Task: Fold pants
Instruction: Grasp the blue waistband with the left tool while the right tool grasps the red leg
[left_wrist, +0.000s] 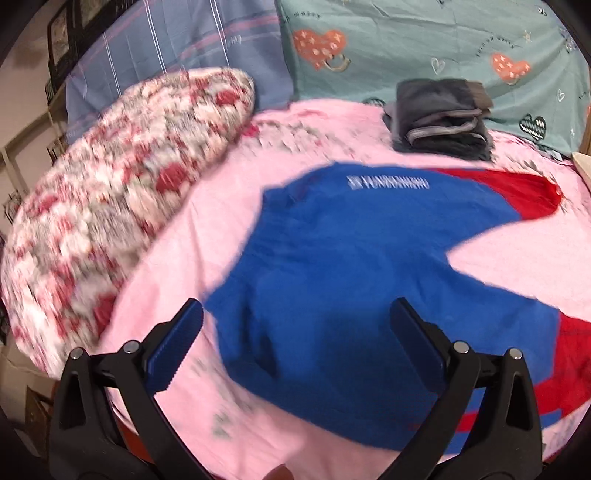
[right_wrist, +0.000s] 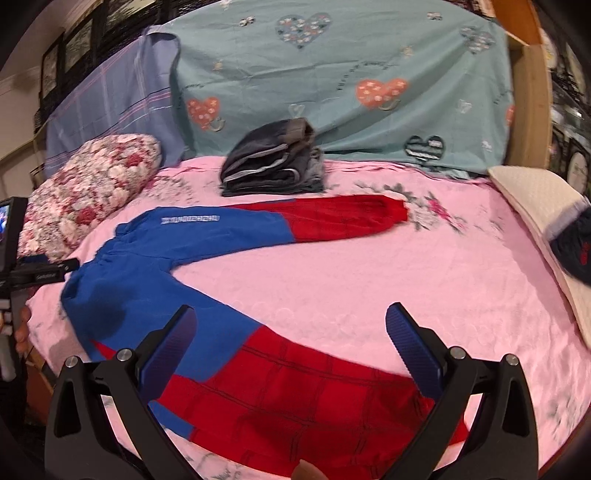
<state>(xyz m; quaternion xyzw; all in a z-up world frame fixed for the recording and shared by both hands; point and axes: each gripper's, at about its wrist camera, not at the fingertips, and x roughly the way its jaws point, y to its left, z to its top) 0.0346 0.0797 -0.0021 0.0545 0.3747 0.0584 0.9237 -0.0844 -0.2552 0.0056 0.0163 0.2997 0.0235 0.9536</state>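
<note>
1. Blue and red, the pants (right_wrist: 221, 280) lie flat on the pink bedspread (right_wrist: 369, 280), legs splayed in a V, likely spread ready for a first fold.
2. Left tool (left_wrist: 295, 332) hovers wide over the blue waist; right tool (right_wrist: 291, 343) gapes wide over the near red leg (neither grips cloth).
3. Beyond sit folded dark clothes (right_wrist: 273, 162) and a floral pillow (right_wrist: 88, 184).

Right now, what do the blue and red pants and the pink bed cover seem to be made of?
Blue and red pants: probably soft knit or fleece; matte, limp, gathered waistband. Pink bed cover: likely embossed cotton or terry; raised circle texture, no shine.
</note>
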